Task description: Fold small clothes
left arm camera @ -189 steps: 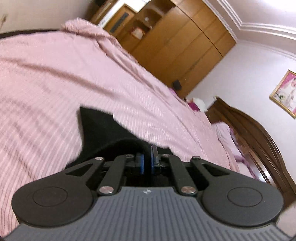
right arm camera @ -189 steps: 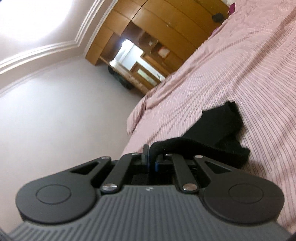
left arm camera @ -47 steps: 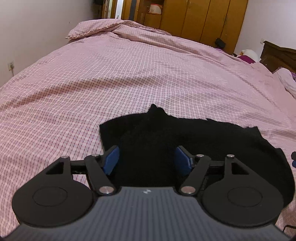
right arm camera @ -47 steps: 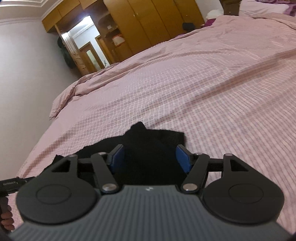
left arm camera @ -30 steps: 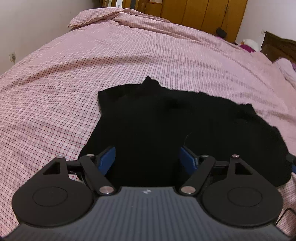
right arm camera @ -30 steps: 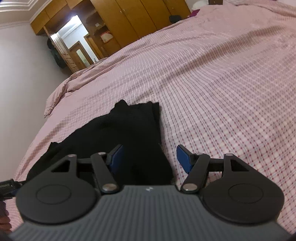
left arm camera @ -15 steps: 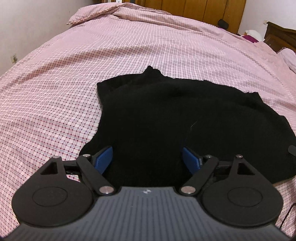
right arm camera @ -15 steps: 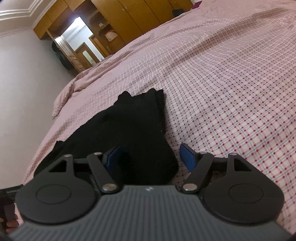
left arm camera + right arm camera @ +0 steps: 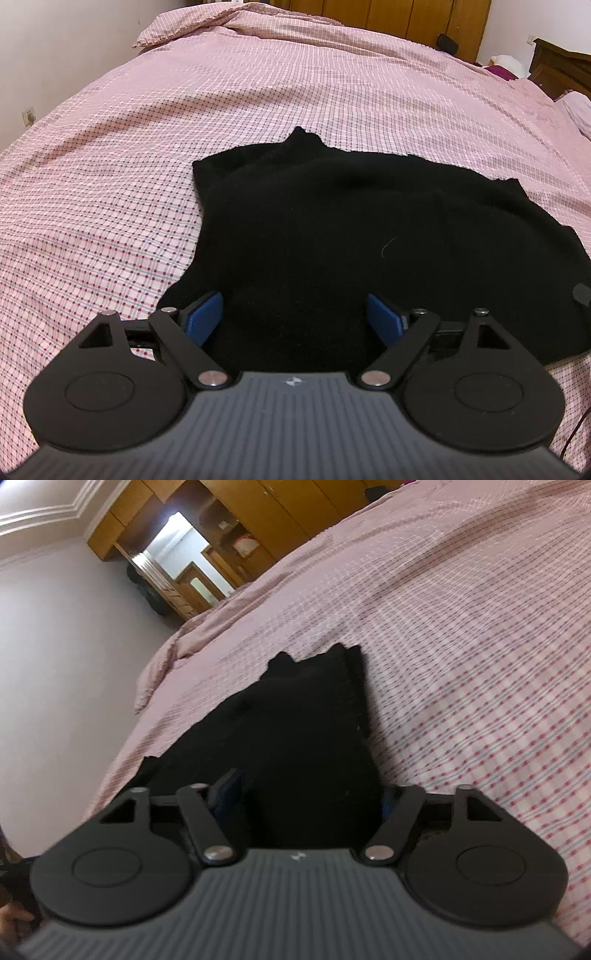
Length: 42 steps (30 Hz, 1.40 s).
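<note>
A small black garment (image 9: 351, 236) lies spread on the pink checked bedspread (image 9: 110, 177). My left gripper (image 9: 294, 314) is open, its blue pads wide apart, just over the garment's near left edge. In the right wrist view the same black garment (image 9: 295, 731) reaches away from me. My right gripper (image 9: 310, 794) is open and tilted, low over the garment's near right end; the cloth lies between the jaws and partly hides the right pad.
The bed runs far ahead and to both sides. A wooden wardrobe (image 9: 388, 18) stands behind it, a dark headboard (image 9: 561, 70) at the right. A white wall (image 9: 55, 646) and a lit doorway (image 9: 184, 554) show in the right wrist view.
Both grippers let go of the garment, which now lies flat, and opened. Over the last second both moved lower and closer to its near edge; the right one tilted.
</note>
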### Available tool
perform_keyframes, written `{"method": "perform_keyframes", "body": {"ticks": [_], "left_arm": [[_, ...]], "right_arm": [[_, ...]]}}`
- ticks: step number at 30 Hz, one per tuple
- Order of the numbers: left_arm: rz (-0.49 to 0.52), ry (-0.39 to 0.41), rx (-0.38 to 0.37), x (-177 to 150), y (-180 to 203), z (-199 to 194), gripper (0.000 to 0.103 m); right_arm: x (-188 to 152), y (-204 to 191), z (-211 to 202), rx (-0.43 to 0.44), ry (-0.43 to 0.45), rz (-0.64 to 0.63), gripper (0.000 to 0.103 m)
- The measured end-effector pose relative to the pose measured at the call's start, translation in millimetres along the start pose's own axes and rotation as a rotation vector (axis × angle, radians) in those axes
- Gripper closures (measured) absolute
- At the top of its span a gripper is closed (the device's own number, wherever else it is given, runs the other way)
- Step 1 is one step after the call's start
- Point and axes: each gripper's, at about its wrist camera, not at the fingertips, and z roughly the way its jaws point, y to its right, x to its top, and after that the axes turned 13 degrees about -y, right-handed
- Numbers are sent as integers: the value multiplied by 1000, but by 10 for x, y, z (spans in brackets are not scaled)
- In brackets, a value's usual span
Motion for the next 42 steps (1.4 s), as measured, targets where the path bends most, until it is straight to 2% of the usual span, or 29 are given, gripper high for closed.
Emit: {"method": "perform_keyframes", "body": {"ticks": [1, 2, 3, 11, 28, 29, 31, 33, 42], "left_arm": [[0, 0, 0, 1, -1, 1, 15], [0, 0, 0, 1, -1, 1, 14], [0, 0, 0, 1, -2, 2, 14], [1, -5, 0, -2, 1, 18, 14], [0, -11, -4, 16, -13, 24, 13], [0, -11, -5, 16, -12, 24, 13], [0, -12, -6, 17, -15, 25, 13], [-3, -10, -5, 19, -23, 14, 13], [-28, -4, -13, -3, -170, -105, 13]], "right_arm": [[-7, 10, 11, 4, -3, 7, 58], [-13, 25, 15, 15, -5, 14, 68], [-15, 47, 15, 27, -6, 26, 71], [-29, 135, 12, 61, 19, 99, 70], [109, 158, 167, 96, 55, 169, 68], [108, 163, 171, 97, 61, 174, 69], [108, 157, 170, 97, 80, 181, 79], [117, 140, 171, 101, 87, 177, 82], [260, -165, 58, 142, 129, 149, 83]]}}
